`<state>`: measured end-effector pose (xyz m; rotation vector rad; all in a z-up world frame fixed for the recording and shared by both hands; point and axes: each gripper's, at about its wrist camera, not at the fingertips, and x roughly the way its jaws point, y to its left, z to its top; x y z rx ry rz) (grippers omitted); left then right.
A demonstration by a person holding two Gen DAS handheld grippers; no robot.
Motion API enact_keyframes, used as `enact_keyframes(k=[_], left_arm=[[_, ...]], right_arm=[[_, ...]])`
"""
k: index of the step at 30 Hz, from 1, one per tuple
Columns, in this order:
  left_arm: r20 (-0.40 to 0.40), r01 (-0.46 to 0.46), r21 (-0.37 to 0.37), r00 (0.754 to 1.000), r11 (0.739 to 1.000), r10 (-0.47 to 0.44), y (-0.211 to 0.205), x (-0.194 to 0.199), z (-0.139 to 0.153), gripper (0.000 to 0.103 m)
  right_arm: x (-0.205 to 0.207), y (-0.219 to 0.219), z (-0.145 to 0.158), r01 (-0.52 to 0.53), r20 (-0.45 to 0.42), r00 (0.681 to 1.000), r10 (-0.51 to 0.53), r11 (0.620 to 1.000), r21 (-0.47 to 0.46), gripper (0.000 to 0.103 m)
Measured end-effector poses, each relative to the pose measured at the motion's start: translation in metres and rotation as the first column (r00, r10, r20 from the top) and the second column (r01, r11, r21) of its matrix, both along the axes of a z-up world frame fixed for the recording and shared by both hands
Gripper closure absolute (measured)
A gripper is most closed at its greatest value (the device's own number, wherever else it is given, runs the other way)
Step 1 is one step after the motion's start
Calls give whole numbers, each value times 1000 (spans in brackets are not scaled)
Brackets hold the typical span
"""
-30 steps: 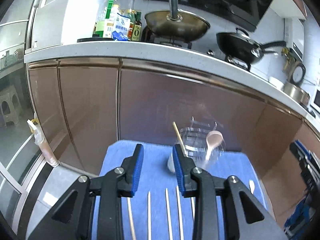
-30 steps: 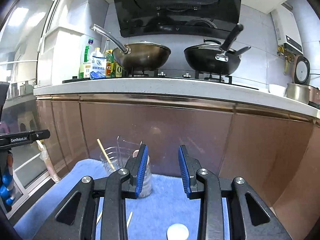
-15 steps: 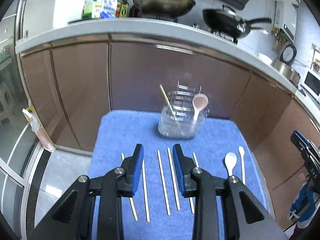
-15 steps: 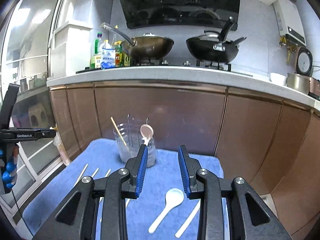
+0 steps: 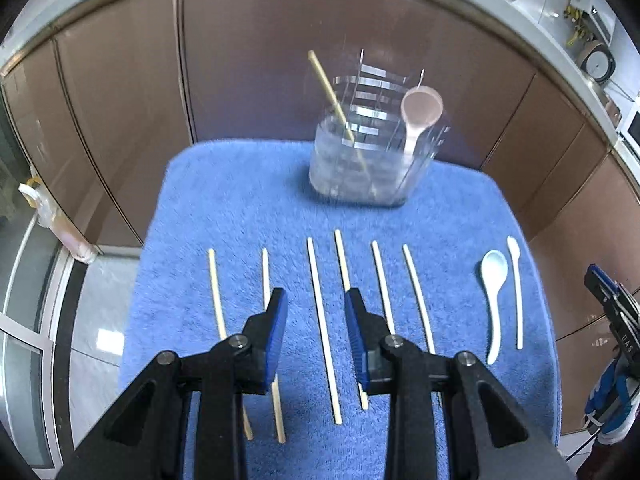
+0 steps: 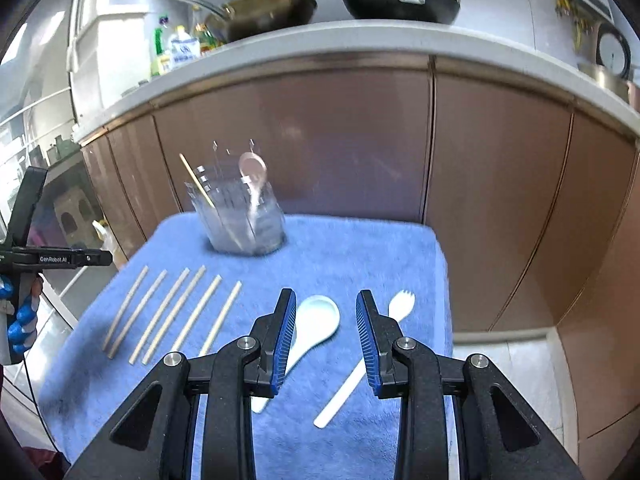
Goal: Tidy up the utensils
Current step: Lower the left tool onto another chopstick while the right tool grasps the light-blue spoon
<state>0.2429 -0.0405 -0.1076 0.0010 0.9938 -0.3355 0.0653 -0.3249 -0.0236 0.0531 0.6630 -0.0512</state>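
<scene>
In the left wrist view the left gripper (image 5: 316, 314) hangs over the row of chopsticks with its jaws apart and nothing between them, straddling one chopstick (image 5: 323, 328) of six pale, thin wooden sticks lying nearly parallel on the blue towel (image 5: 240, 200) that covers the bench. They lie close together, so a closing pinch could catch or roll a neighbour, and the soft pile of the towel may let a slim stick sink and slip from the ribbed blue pads. The clear plastic holder (image 5: 368, 160) at the far edge already carries one chopstick leaning and a pink spoon (image 5: 420, 114) upright; it looks light, and a hard poke against its rim might tip it. In the right wrist view the right gripper (image 6: 326, 334) is likewise spread and empty, above the white soup spoon (image 6: 316, 320), glossy and smooth with a rounded bowl, while a flat white spork (image 6: 374, 354) lies just beside. The spoon's slick curved handle could squirt out of a grip taken off-centre.
</scene>
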Motion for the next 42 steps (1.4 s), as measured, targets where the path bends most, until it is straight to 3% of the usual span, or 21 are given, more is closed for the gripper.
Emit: enact_keyframes(k=[10,19,28,42], left_arm=[[-195,-15,-7,981,1000,14,-10,44,-50,75],[-286,-25,-7,958,1000,22,-24,78,-76,75],[-339,-24,14,940,1000,27,-35,97,-91,76],[-384,-21,42,923,999,36,-45,117,-97,90]], right_arm=[[35,-6,-53,-22,-142,989,24,1000,19,72],[60,-16,-72,-37,-216,975,59,994,107,72],[85,-28,-85,-51,-255,962,99,981,187,72],[113,-36,-99,-92,-304,938,165,966,241,72]])
